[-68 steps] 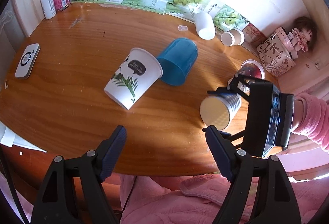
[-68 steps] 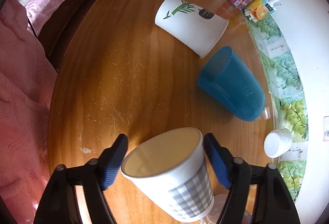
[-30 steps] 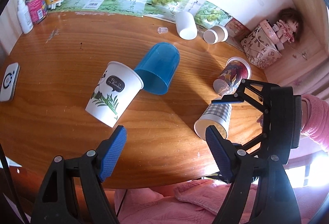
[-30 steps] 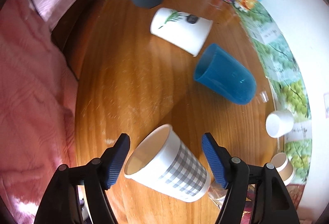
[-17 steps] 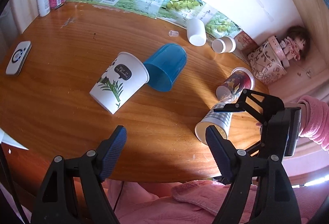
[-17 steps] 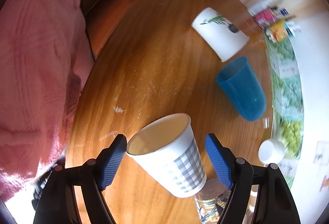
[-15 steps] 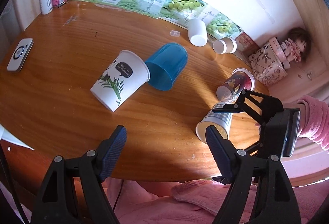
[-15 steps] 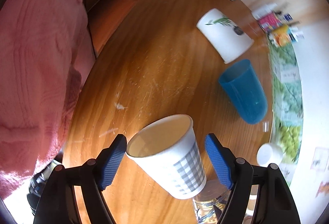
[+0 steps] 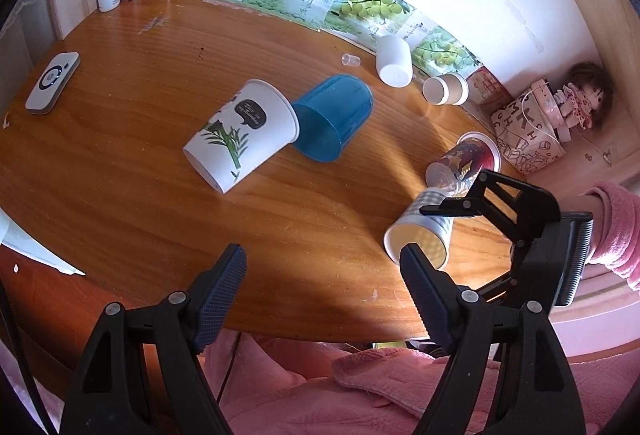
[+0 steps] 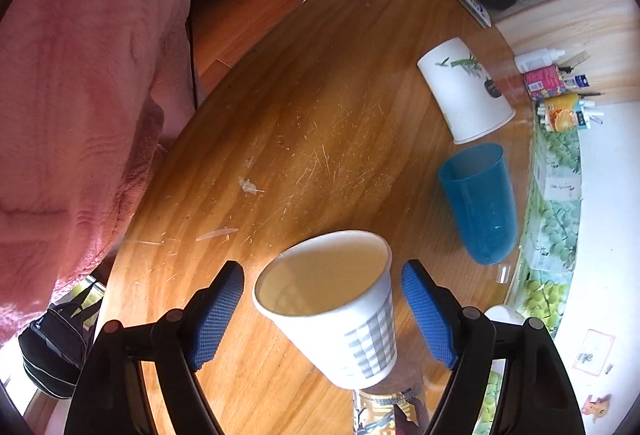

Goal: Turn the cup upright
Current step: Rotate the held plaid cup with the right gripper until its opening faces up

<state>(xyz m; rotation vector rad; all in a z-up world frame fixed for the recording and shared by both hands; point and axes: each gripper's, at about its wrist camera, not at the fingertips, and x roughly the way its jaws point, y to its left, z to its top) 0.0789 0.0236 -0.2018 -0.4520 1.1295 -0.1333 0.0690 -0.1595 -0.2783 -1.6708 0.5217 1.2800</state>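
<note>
Currently: we see the checked cup [image 10: 340,315] tilted on the worktop [image 10: 312,139], mouth toward us | right gripper [image 10: 322,309] jaws apart, straddling it to grasp | left gripper [image 9: 322,293] jaws apart, idle, clear of cups

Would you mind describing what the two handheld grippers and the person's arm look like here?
Both are black plastic frames with silver pivot screws and blue cross-hatched pads. The left gripper and the right gripper match in build. Seen from the left wrist, the right gripper has an openwork triangular linkage and a ribbed black body. The person's sleeve is fluffy pink. No cables are visible on either gripper.
</note>
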